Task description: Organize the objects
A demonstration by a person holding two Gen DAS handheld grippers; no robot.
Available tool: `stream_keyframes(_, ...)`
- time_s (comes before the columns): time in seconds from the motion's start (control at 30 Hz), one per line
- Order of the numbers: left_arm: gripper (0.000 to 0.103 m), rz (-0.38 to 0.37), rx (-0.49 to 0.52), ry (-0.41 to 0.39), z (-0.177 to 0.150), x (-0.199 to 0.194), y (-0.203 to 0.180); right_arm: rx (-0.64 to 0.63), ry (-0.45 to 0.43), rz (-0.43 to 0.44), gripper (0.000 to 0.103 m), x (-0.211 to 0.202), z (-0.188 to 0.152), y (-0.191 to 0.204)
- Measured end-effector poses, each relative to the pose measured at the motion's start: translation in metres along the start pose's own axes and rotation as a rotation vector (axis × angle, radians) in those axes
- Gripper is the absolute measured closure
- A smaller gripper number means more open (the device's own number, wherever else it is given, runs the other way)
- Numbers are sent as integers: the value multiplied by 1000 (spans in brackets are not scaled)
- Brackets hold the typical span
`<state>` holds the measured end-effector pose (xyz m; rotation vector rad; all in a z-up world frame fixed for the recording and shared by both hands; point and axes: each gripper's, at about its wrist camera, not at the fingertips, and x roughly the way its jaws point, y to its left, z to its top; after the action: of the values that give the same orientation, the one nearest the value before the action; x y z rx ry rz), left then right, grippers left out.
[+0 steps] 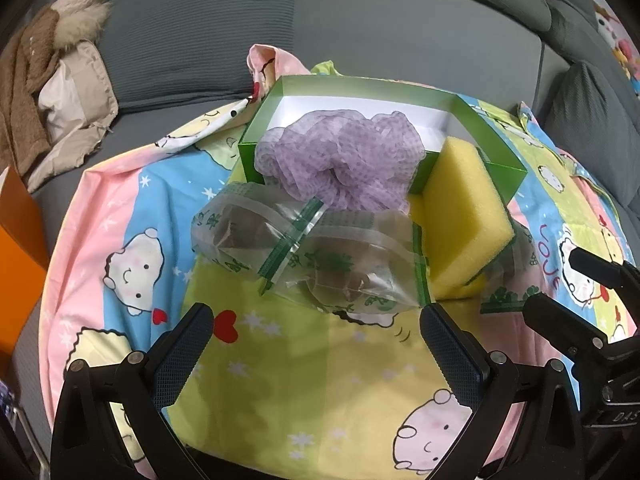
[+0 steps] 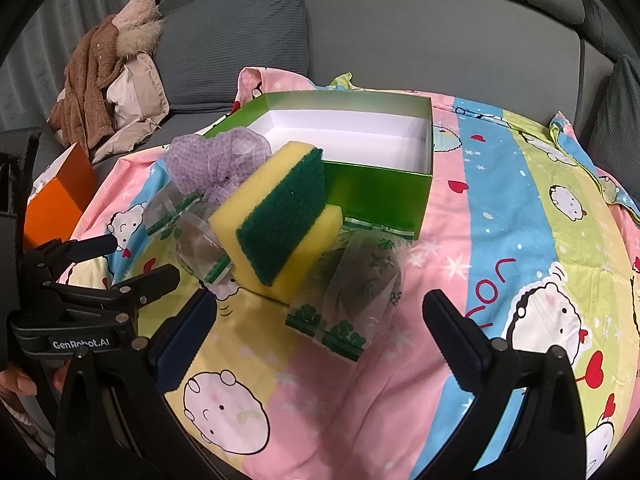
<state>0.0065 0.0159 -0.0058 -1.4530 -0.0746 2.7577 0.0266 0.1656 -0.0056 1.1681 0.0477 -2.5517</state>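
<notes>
An empty green box (image 1: 476, 120) (image 2: 384, 190) with a white inside stands on the cartoon sheet. A purple mesh puff (image 1: 340, 160) (image 2: 216, 160) leans on its front wall. A yellow sponge (image 1: 464, 216) with a green scrub face (image 2: 288, 212) stands tilted against the box, resting on a second yellow sponge. Clear printed bags (image 1: 320, 256) (image 2: 360, 280) lie in front of them. My left gripper (image 1: 316, 328) is open just short of the bags. My right gripper (image 2: 320, 316) is open, also near the bags, with nothing between its fingers.
A grey sofa (image 2: 400, 32) runs behind the sheet, with a brown fur-trimmed coat (image 1: 36, 80) (image 2: 104, 76) piled at its left. An orange box (image 2: 56, 200) stands at the left edge. The sheet (image 2: 500, 240) stretches wide to the right.
</notes>
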Motion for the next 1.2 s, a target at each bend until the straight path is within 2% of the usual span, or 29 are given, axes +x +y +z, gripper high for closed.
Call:
stream_keyframes(0.13,0,-58,-4,15,-4,0,-1,10,5,3,0,-1,-3,-4)
stream_keyframes(0.43,0,-78,20,28,-8,3,-13,57,12,14,0,-2,-12,-21)
stream_keyframes(0.6,0,-154,41,32,-15,2,-22,82,11,50,0,-4,-18,-31)
stream_keyframes(0.83,0,-314,59,45,-24,6,-42,242,25,183,1,-1,-35,-65)
stream_keyframes(1.03,1,-413,-21,33,-20,10,-50,324,17,312,1,2,-36,-78)
stream_keyframes(1.13,4,-468,-65,15,-18,10,-55,394,36,402,4,14,-30,-86)
stream_keyframes(1.2,8,-479,-79,6,-14,13,-60,418,53,417,6,21,-24,-90)
